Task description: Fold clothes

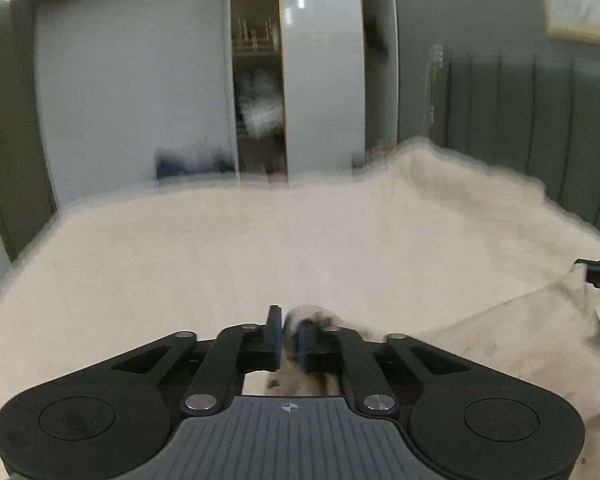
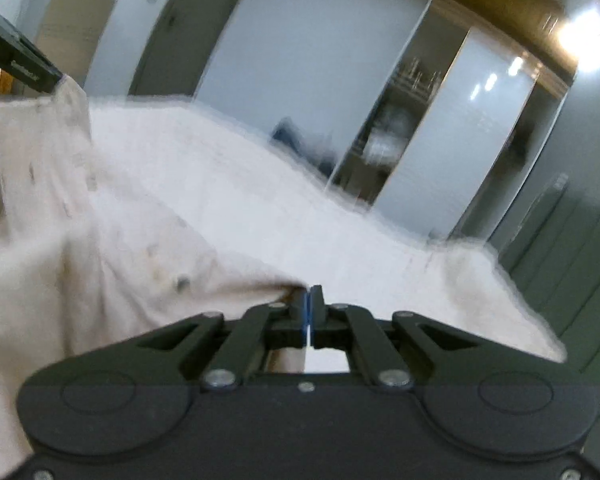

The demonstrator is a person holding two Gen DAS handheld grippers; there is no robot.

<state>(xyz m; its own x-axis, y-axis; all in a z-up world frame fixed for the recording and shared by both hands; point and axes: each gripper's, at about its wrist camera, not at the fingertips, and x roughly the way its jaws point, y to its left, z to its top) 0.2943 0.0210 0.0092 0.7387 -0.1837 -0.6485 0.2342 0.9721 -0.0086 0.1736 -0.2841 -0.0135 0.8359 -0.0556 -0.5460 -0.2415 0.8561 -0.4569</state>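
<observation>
Presently, near field: the left gripper (image 1: 288, 334) is seen with its jaws slightly apart; a tuft of cream cloth sits in the gap, but whether the pads press on it cannot be told.
Right tool: the right gripper (image 2: 310, 308) is seen with its jaws drawn together; a hem of the garment (image 2: 100, 248) lies at the tips, and a pinch on it is judged likely, though blur leaves this unconfirmed.
Task item: the cream garment is found draped between the two tools, raised at both ends, its body sagging onto the bed cover (image 1: 220, 256).
Progress: no finished fold is visible; the garment is judged to be at the spreading or first-fold stage, with all folding left.
Edges: the far edge of the bed is seen in both views, and a raised hump of cover (image 1: 428, 176) stands at the far right.
Open room: a wide bare stretch of cover is available ahead for laying the garment flat.
Far field: a wardrobe (image 1: 320, 72) with an open gap is noted well beyond the bed, clear of the work.
</observation>
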